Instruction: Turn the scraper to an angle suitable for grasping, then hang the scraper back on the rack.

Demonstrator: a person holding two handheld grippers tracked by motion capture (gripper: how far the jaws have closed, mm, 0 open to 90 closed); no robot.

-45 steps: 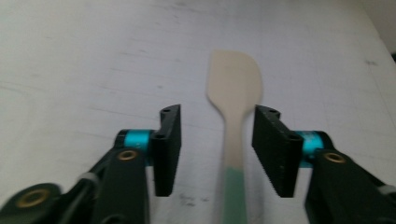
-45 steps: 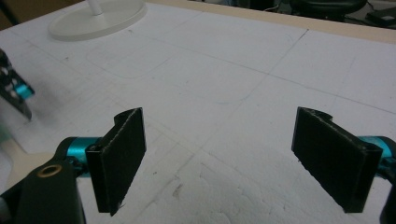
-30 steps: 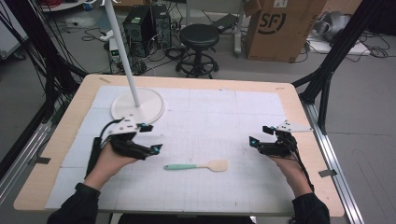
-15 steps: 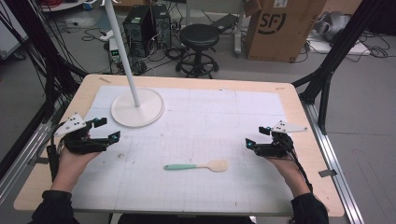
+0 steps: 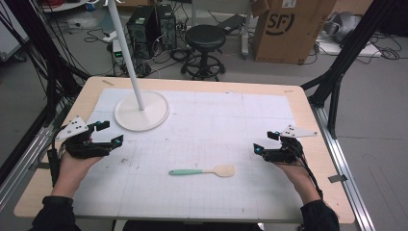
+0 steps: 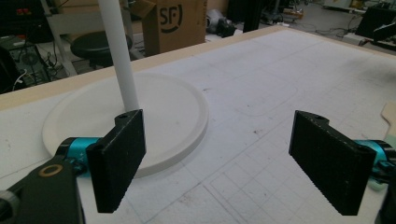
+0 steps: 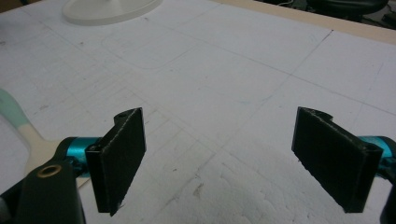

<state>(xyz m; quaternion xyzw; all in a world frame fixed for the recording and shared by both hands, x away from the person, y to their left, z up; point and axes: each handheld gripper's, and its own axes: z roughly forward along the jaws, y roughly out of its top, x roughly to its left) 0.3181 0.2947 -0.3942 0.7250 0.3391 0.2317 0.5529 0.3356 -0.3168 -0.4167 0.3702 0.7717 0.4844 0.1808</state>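
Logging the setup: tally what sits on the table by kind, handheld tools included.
White round-based lamp stand: 1
Mint-handled spatula with beige blade: 1
Black two-jaw handheld tools, left tool and right tool: 2
Total: 4

The white lamp pole (image 5: pixel 129 57) runs off the top edge in the high view, its head unseen. In the right gripper view the spatula (image 7: pixel 21 128) is cut by the left edge and partly hidden behind the hand-held gripper's jaw.

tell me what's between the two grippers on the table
In the high view a spatula lies on the mat between the left gripper and the right gripper, green handle toward the left, pale blade toward the right. Neither touches it.
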